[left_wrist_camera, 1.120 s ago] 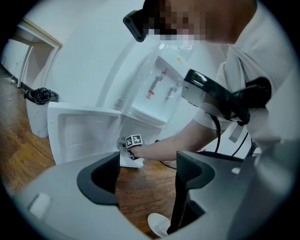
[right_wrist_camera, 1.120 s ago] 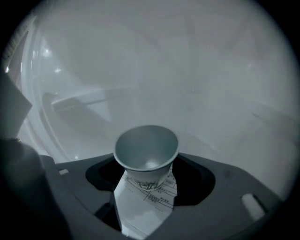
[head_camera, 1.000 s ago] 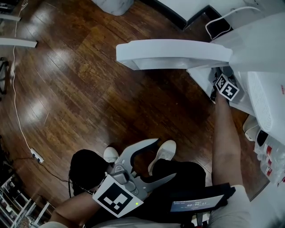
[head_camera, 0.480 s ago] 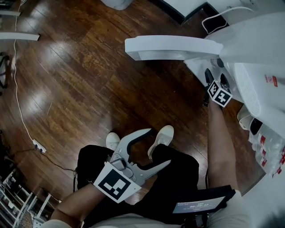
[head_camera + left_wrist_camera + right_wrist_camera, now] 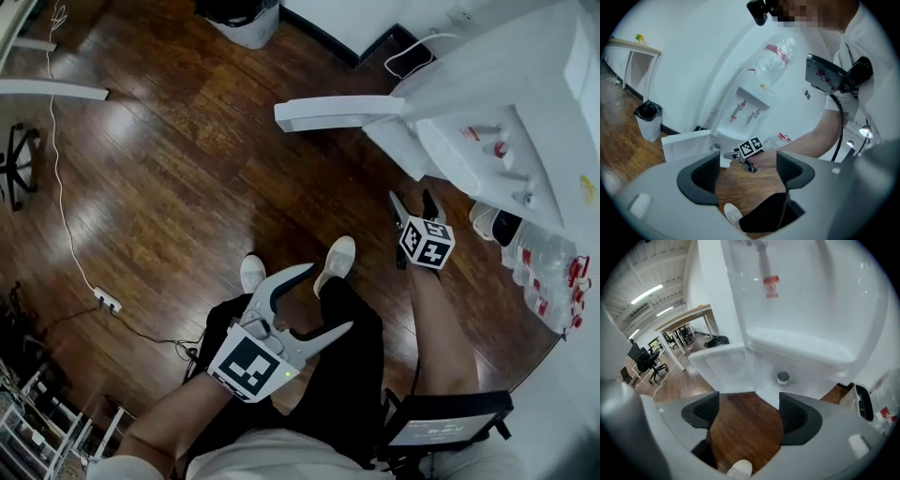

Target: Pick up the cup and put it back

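Backed away from the white water dispenser (image 5: 487,103) since a second ago, the right gripper (image 5: 412,202) now hangs over the wood floor (image 5: 187,169), jaws wide apart and empty. The left gripper (image 5: 328,298) sits above the person's legs (image 5: 356,356), jaws likewise spread, holding nothing. The small cup (image 5: 783,377) stands on a low white ledge of the dispenser, apart from both.

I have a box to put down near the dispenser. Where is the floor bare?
Bare brown wood floor lies left of the open white cabinet door, out to the white power strip. Crowded right of the white water dispenser: clear plastic bottles.
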Motion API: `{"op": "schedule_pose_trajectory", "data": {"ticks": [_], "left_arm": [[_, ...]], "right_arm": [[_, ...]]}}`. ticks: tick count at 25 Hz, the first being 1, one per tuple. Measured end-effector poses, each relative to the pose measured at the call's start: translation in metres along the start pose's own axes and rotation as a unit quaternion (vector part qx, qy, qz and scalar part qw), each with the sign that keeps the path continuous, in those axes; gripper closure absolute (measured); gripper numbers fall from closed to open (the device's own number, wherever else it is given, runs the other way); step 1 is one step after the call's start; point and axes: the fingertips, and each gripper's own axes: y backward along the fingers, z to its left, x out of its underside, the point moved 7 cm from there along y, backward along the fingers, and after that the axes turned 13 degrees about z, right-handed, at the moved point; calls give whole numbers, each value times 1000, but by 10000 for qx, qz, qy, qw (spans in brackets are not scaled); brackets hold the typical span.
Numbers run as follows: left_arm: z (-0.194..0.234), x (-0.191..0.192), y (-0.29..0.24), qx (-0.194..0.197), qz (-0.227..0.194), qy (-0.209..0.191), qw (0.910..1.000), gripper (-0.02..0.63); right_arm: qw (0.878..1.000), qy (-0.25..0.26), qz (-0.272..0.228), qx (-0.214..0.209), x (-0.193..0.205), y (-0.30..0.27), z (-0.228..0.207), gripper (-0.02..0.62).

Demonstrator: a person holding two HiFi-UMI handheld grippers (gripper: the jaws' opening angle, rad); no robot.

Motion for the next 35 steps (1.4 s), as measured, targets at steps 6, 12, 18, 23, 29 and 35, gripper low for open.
{"op": "schedule_pose_trajectory", "data": {"ticks": [6, 12, 18, 23, 29, 35], "left_arm": [[-64, -63, 73, 108, 100, -444, 9989, 255], [-108, -109, 143, 162, 159, -949, 9952, 255], [-141, -143, 197, 321, 54, -1230, 9919, 255], [-162, -170, 229, 465, -23, -1630, 9855, 255], [-181, -178, 254, 643, -103, -1577, 9853, 255], [-195, -177, 266, 670, -131, -1740, 9824, 255]], "right_arm": [[9987, 62, -198, -465, -28, 170, 64, 186], [9962, 170, -584, -621, -51, 335, 118, 184], [9918, -64, -1173, -513, -55, 473, 148, 179], [9835, -469, -1706, -371, -48, 548, 163, 167], [9773, -611, -2027, -53, -32, 610, 172, 164], [9720, -763, -2220, 98, -14, 637, 174, 164]]}}
